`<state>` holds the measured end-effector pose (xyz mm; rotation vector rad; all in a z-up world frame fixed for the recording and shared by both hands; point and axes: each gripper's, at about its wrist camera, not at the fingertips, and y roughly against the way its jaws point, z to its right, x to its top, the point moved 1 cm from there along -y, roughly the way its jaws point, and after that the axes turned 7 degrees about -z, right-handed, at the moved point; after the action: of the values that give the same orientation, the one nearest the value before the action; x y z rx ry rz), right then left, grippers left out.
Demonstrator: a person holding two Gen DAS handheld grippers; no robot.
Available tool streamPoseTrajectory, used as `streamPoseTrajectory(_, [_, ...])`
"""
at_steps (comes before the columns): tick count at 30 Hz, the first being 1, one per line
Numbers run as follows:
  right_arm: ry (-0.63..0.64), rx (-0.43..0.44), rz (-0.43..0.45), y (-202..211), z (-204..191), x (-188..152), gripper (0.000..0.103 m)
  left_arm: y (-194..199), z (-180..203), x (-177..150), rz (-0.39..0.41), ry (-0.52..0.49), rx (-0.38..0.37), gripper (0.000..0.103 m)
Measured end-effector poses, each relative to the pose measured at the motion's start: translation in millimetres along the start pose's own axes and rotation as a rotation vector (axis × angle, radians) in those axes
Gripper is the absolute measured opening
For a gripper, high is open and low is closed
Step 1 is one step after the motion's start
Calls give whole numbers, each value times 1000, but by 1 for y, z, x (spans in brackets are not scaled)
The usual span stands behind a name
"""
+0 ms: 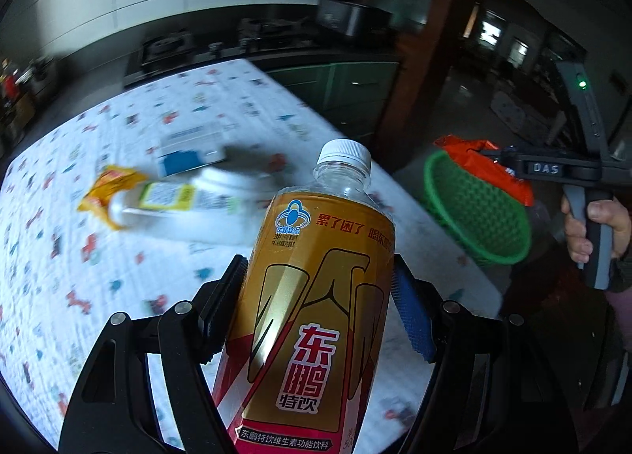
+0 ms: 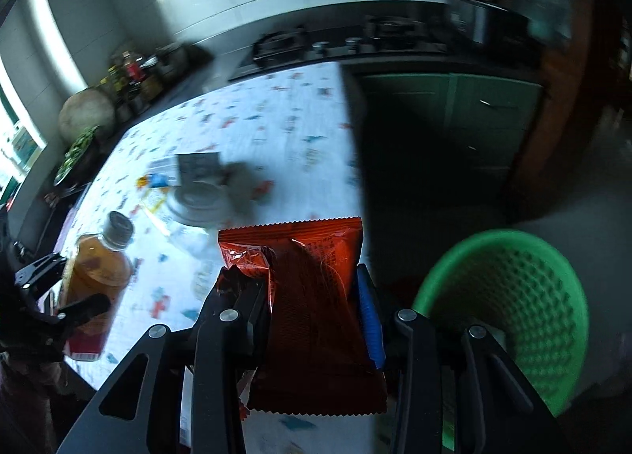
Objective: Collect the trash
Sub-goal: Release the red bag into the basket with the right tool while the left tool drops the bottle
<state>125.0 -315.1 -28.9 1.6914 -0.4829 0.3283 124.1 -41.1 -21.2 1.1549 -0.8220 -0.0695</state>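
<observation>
My left gripper [image 1: 320, 296] is shut on an empty drink bottle [image 1: 312, 304] with a gold and red label and a white cap, held above the table. The bottle also shows in the right wrist view [image 2: 96, 276]. My right gripper [image 2: 304, 296] is shut on a red snack wrapper [image 2: 312, 296], held just left of a green mesh trash basket [image 2: 525, 311]. In the left wrist view the wrapper [image 1: 497, 165] hangs over the basket [image 1: 478, 213]. More trash lies on the table: a white plastic bottle [image 1: 177, 205], a yellow wrapper [image 1: 106, 185] and a blue and white box [image 1: 189, 153].
The table [image 1: 118, 256] has a white patterned cloth; its right edge drops off next to the basket. A white lidded cup [image 2: 197, 203] stands among the trash. A dark counter with a stove [image 2: 316, 43] and green cabinets [image 2: 454, 118] lie beyond.
</observation>
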Motion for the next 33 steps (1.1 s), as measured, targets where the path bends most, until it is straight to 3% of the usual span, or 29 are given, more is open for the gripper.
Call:
streamPoseTrajectory(13, [-177, -181, -26, 9, 103, -44, 44, -11, 77, 19, 9, -111, -67, 70])
streamPoseTrajectory(18, [-227, -221, -53, 2, 133, -52, 57, -16, 100, 26, 12, -139, -80, 70])
streamPoseTrajectory(23, [-251, -239, -53, 3, 150, -56, 67, -23, 121, 37, 15, -163, -95, 70])
streamPoseTrajectory(33, [-257, -251, -26, 21, 165, -60, 74, -52, 156, 60, -6, -187, -131, 70])
